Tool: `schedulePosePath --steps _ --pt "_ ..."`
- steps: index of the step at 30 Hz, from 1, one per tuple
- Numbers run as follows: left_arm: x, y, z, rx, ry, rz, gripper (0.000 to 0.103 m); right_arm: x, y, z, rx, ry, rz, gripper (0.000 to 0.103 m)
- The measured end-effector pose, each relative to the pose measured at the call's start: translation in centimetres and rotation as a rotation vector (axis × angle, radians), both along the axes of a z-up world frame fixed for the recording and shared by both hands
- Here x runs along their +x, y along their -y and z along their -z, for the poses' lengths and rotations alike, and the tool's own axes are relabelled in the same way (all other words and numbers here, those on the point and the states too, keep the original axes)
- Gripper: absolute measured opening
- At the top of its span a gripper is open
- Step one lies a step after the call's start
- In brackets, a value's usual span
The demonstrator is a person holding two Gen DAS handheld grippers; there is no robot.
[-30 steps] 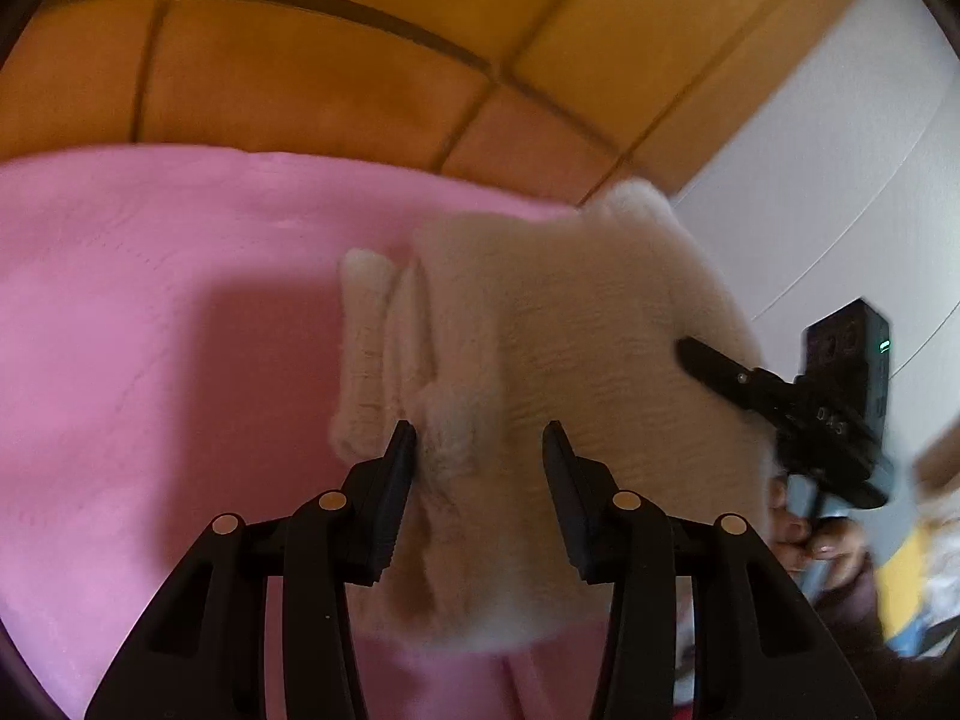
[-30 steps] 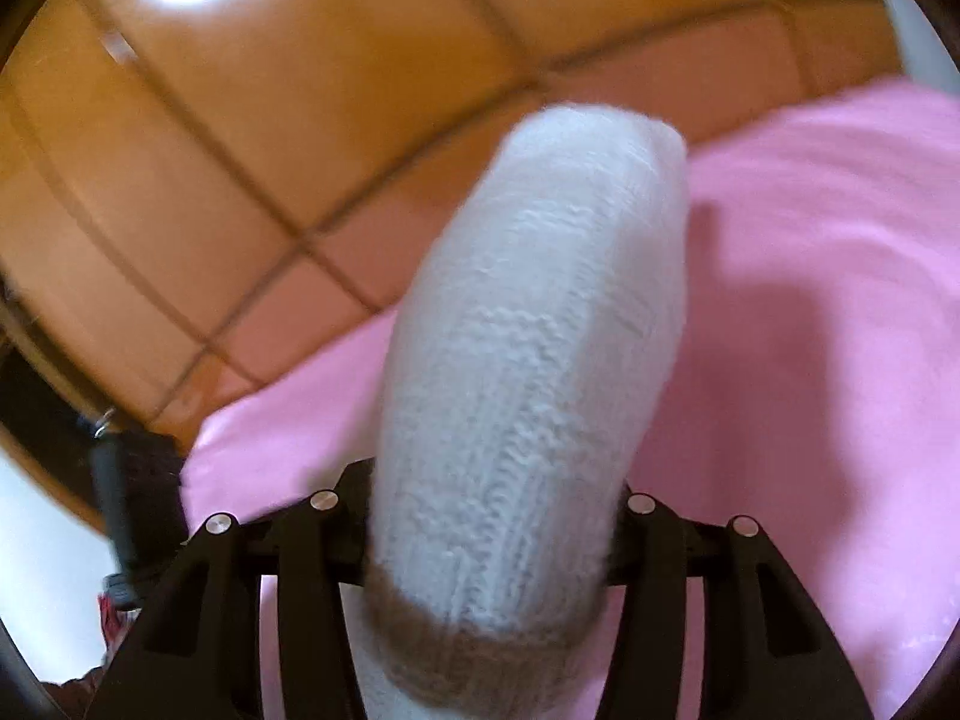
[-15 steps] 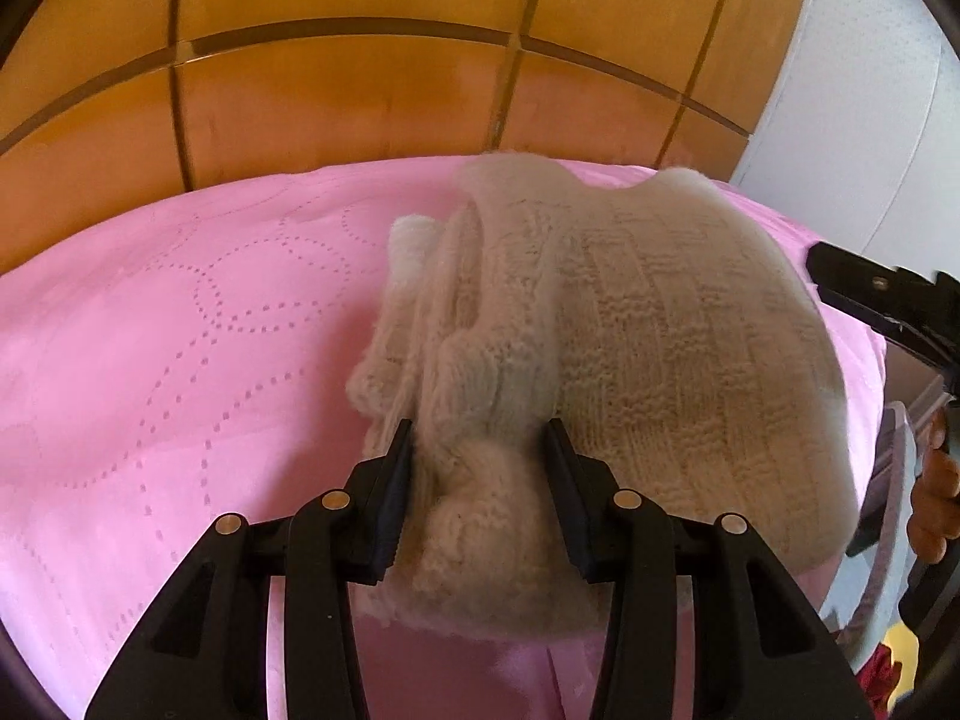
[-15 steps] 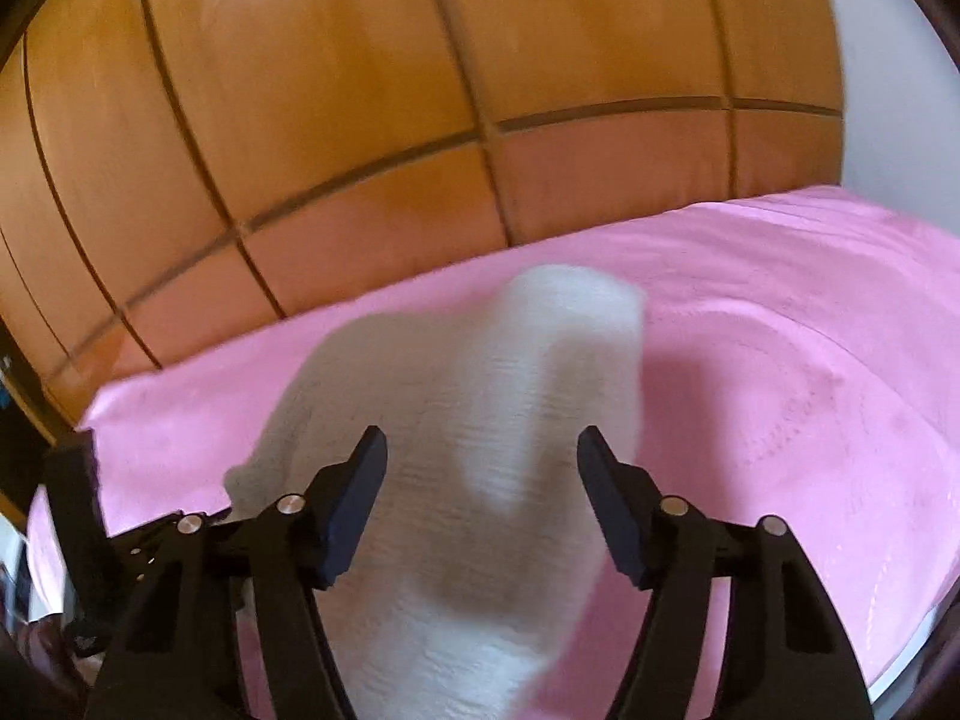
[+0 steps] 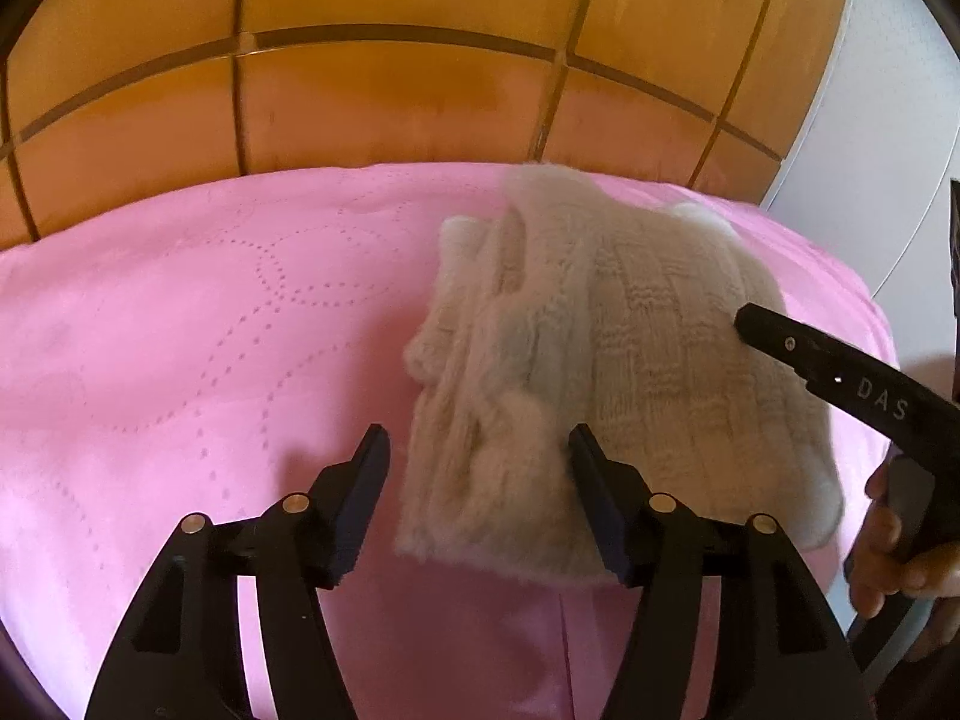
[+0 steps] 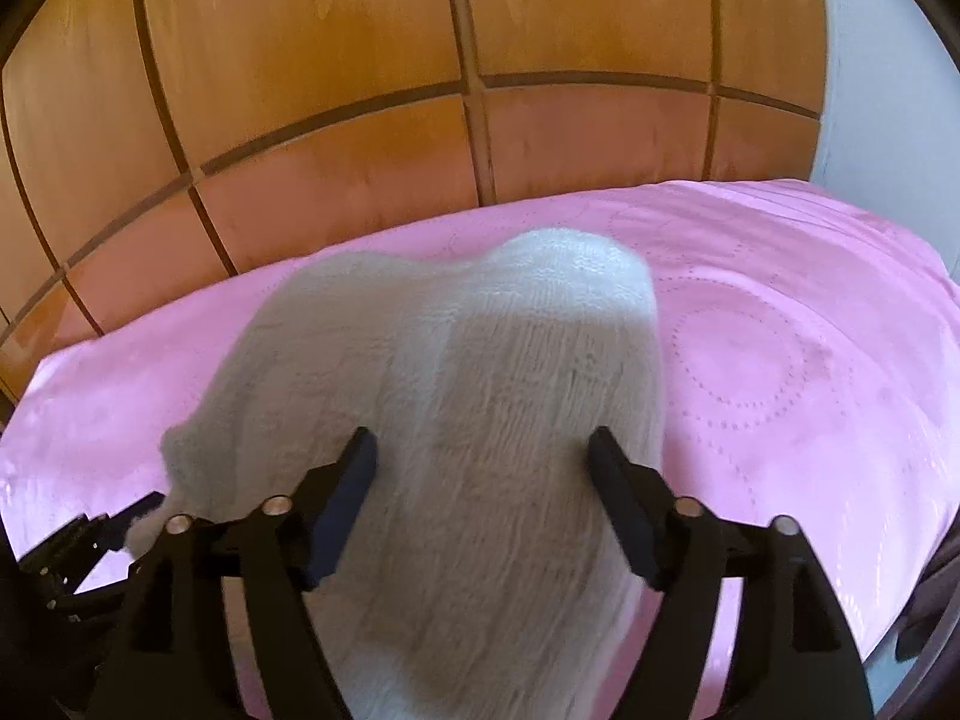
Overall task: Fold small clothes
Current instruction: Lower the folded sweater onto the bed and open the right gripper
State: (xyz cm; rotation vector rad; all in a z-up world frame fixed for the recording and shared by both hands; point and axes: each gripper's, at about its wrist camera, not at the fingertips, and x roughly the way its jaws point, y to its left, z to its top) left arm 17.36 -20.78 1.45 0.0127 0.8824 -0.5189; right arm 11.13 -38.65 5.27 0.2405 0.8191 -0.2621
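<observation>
Knitwear [image 5: 630, 372] lies folded on the pink bed [image 5: 180, 360] in my left view; my left tool [image 5: 477, 456] is opening, letting its bunched edge go. From the right, my right tool [image 6: 480, 450] is opening too, pads clear: fold laid.

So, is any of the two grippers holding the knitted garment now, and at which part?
Nothing is held. Both the left gripper and the right gripper are opening; the cream knitted garment lies between their jaws, unpinched.
</observation>
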Motion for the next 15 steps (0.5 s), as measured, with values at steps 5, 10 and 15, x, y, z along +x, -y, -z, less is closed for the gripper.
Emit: schedulePosePath --steps 5,10,15 --pt "-1.7 -1.5 -1.3 0.006 0.056 -0.038 0.071 -2.0 -1.5 -1.0 0.001 0.025 0.062 0.085" --pt "-3.4 -3.2 -2.3 0.013 0.101 -0.079 0.077 -4.0 -3.2 -1.3 -0.029 0.033 0.130 0.094" --pt "-5.4 -4.6 -2.9 0.028 0.138 -0.115 0.079 -6.6 -5.1 -1.2 -0.068 0.025 0.173 0.101"
